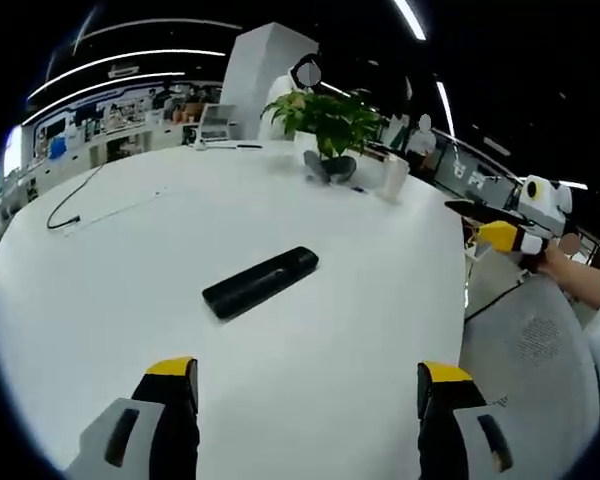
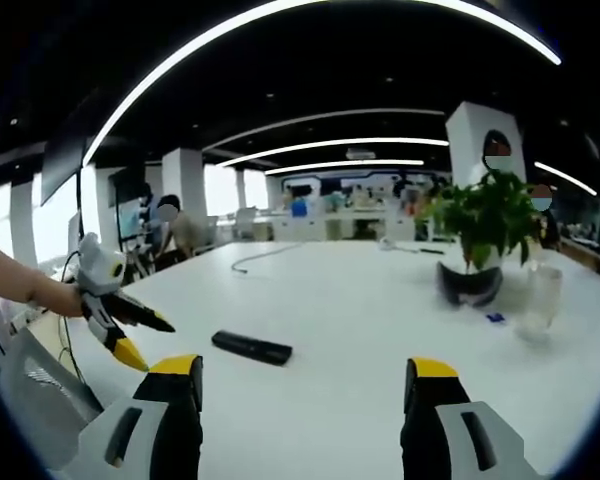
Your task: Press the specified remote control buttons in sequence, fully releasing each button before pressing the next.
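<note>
Open-plan office, dark ceiling with long light strips, people seated at desks far back. White round table [image 1: 130, 250] carries everything.

Left gripper [image 1: 308, 385]: my jaws are spread wide, yellow-tipped, nothing between them, hovering above the near part of the table. Black remote control [image 1: 260, 282] lies flat on the tabletop ahead of the jaws, in line with the gap between them but nearer my left jaw's side, clearly apart from both tips. Its long axis runs diagonally, far end angled up to the right in the left gripper view. Can't make out the buttons at this size.

Right gripper [image 2: 308, 382]: jaws also wide apart, empty, over the table. In the right gripper view the remote sits ahead and to the left, just beyond the left jaw tip, not touching it.

Each gripper shows up in the other's view: the right one at the right edge of the left gripper view off the table rim, the left one at the left edge of the right gripper view, held by a bare forearm.

Farther across the table: potted plant [image 1: 330, 125] in a dark pot, a clear cup [image 1: 395, 178] beside it, a thin black cable [image 1: 75, 200] trailing over the surface. Grey mesh chair [image 1: 535, 350] stands at the table's edge
</note>
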